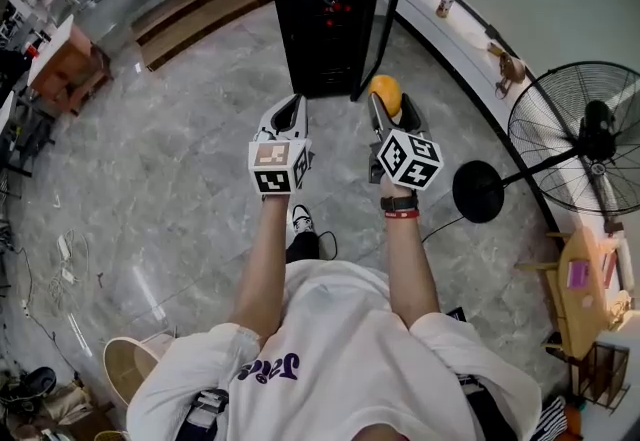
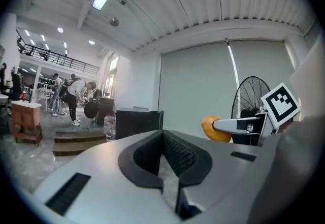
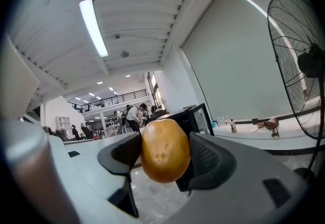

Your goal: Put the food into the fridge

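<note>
An orange-yellow fruit (image 3: pixel 165 150) sits clamped between the pads of my right gripper (image 3: pixel 163 159); the same fruit (image 1: pixel 386 92) shows in the head view, held just in front of the small black fridge (image 1: pixel 318 19). The fridge's glass door (image 1: pixel 385 4) stands swung open to the right, and red items show inside. Left of the fruit, my left gripper (image 1: pixel 288 119) hangs level with its jaws closed together and nothing between them. From the left gripper view the black pads (image 2: pixel 177 154) meet, and the fruit (image 2: pixel 216 129) shows at the right beyond them.
A black pedestal fan (image 1: pixel 580 134) stands at the right with its round base (image 1: pixel 480 191) on the grey tiled floor. A white curved ledge (image 1: pixel 455 34) with small bottles runs behind the fridge. Wooden steps (image 1: pixel 195 14) lie at the far left. My shoe (image 1: pixel 302 221) is below.
</note>
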